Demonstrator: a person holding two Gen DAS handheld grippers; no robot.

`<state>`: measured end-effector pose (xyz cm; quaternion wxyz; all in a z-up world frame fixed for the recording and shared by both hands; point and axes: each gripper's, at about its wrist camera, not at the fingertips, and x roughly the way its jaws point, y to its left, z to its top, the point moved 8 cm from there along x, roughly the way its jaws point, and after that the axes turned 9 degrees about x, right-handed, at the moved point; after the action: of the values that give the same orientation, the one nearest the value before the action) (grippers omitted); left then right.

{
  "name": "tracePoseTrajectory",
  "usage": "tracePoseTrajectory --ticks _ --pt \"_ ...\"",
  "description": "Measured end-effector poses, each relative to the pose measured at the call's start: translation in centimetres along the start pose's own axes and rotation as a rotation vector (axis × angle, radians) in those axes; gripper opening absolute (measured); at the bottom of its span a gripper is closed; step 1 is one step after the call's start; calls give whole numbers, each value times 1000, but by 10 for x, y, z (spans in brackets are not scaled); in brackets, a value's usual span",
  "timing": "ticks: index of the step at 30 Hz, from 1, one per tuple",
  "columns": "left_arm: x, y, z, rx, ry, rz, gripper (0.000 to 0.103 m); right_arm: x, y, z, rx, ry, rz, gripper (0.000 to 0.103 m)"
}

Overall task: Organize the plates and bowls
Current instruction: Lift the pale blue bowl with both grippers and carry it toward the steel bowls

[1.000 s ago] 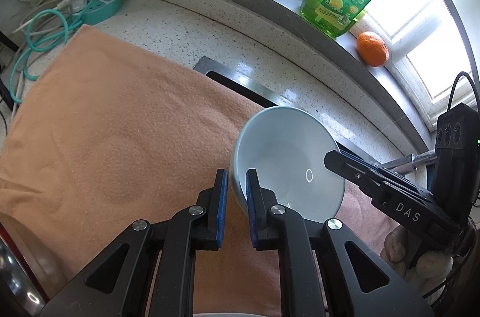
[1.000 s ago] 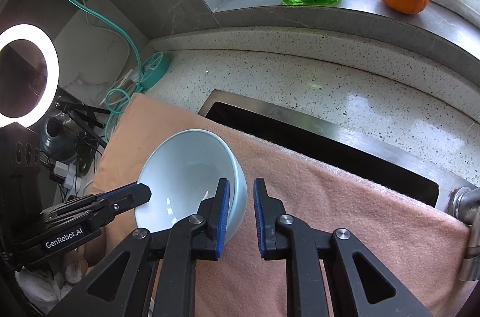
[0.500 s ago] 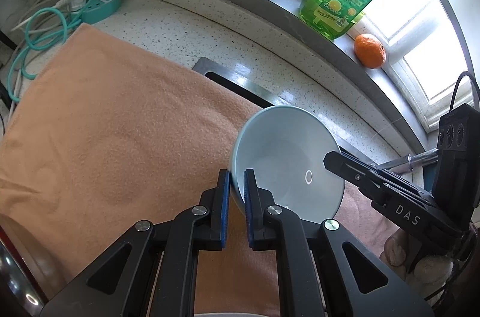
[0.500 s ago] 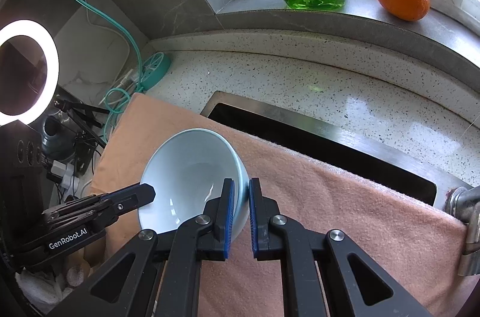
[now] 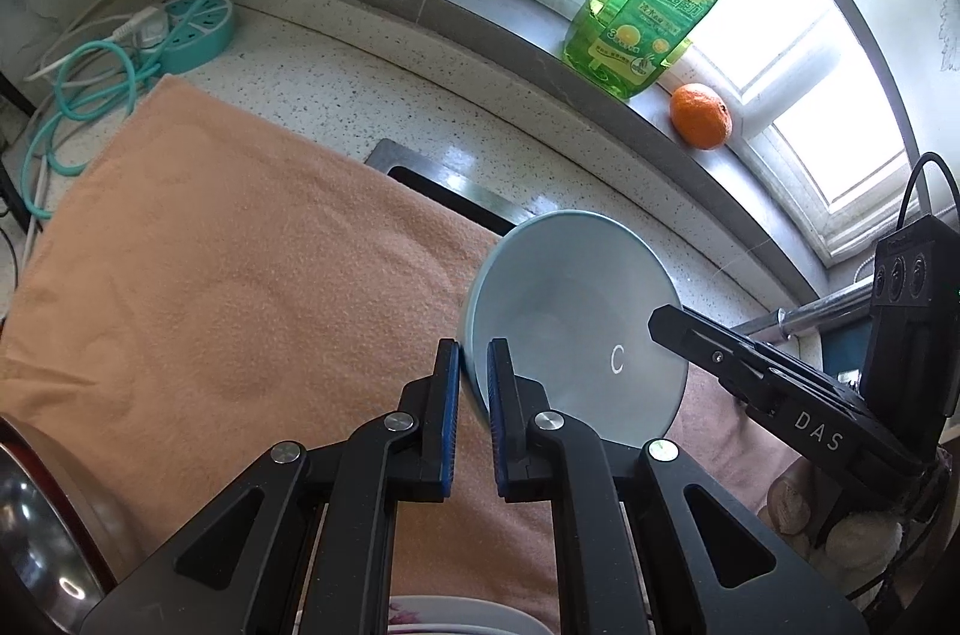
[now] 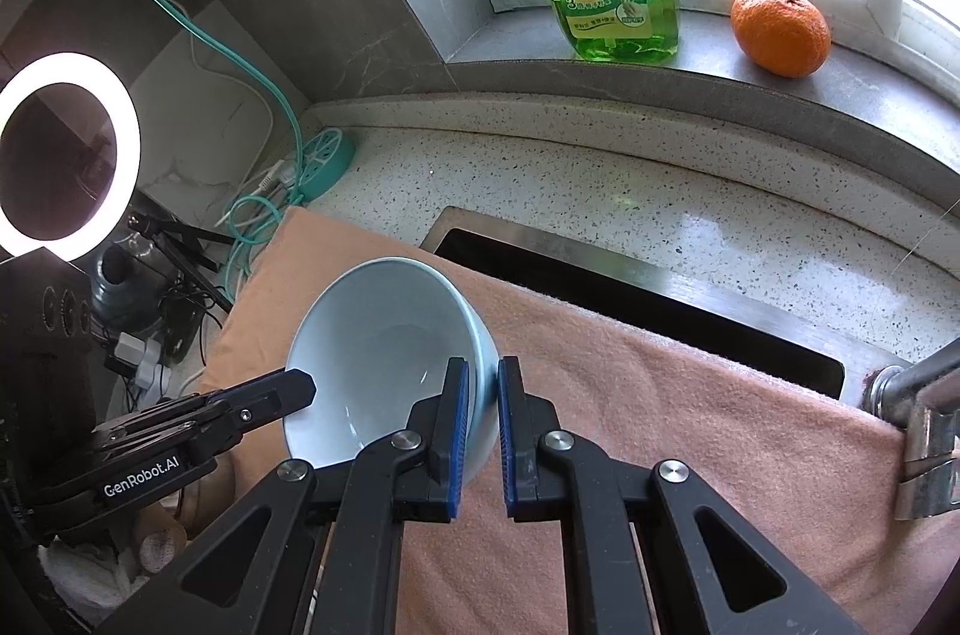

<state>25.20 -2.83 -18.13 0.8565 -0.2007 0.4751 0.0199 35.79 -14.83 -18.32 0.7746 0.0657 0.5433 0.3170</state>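
Right claw (image 6: 480, 395) clamps blue bowl (image 6: 384, 335) rim (left claw (image 6: 300, 386) opposite).

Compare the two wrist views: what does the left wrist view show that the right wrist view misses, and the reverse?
Left wrist view only: a plate rim at the bottom edge and a pot's metal rim at lower left.

Right wrist view only: a lit ring light and a tap.

Both: the pale blue bowl, each side of its rim pinched by the left gripper and right gripper, plus the green bottle, orange and peach towel.
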Motion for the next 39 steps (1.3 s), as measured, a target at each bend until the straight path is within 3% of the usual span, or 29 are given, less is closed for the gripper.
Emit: tracePoseTrajectory --ticks 18,39 --pt "-53 -20 -18 63 -47 -61 8 -58 24 -25 16 -85 -19 9" --pt "-114 23 -59 51 -81 -69 8 -70 87 -80 11 -86 -5 9"
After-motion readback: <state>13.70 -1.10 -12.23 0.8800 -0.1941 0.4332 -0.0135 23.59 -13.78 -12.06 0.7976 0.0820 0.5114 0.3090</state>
